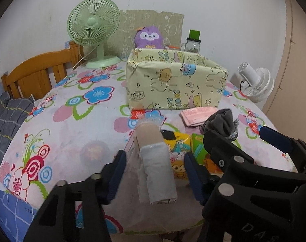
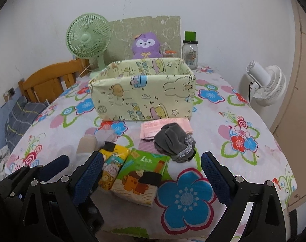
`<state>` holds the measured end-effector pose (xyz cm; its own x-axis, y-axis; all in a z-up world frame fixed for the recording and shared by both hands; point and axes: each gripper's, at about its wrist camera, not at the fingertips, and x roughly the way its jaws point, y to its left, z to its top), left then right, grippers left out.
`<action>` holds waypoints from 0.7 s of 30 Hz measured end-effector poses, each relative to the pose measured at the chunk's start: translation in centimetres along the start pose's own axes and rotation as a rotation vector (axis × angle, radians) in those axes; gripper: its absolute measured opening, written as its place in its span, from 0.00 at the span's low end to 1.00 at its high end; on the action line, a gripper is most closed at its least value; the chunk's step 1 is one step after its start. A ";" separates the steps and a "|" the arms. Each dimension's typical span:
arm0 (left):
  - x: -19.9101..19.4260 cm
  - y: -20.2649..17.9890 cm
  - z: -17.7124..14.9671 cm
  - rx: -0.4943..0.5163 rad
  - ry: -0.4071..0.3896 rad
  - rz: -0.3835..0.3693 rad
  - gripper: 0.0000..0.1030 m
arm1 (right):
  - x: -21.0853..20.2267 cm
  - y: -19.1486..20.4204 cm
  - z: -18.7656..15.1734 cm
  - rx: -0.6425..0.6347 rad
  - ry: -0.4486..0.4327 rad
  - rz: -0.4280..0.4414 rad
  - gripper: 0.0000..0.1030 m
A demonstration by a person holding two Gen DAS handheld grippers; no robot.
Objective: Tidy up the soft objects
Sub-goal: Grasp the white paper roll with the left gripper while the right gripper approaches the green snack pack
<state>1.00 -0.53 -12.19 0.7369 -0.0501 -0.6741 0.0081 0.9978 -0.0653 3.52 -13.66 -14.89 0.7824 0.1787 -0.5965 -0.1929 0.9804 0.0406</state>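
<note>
You have one fabric box point(image 2: 142, 92) at frame centre, two tissue packs, a yellow pack point(image 2: 112, 167) and a green pack point(image 2: 140, 177), one grey sock bundle point(image 2: 173, 141), one pink packet point(image 2: 165, 128) and one bagged beige-and-grey roll point(image 1: 155, 161). Your left gripper point(image 1: 155, 175) has its fingers spread, the roll lying between them at lower centre. Your right gripper point(image 2: 151, 175) is also spread wide, the green pack between its fingers and the yellow pack by the left finger.
</note>
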 end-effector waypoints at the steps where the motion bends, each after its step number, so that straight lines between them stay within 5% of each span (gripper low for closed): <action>1: 0.2 0.0 -0.1 0.000 0.007 0.002 0.48 | 0.1 0.1 -0.1 -0.001 0.004 0.000 0.96; 12: 0.4 0.3 -1.0 0.007 -0.011 0.035 0.26 | 0.9 -0.2 -1.1 0.022 0.030 -0.003 0.92; 21: 0.3 -0.2 -1.5 0.024 -0.016 0.062 0.25 | 1.5 -0.2 -1.5 0.018 0.062 0.007 0.87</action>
<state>0.21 -0.81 -13.50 0.7475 0.0128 -0.6641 -0.0222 0.9997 -0.0057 3.86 -13.67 -17.01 0.7432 0.1802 -0.6444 -0.1867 0.9807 0.0590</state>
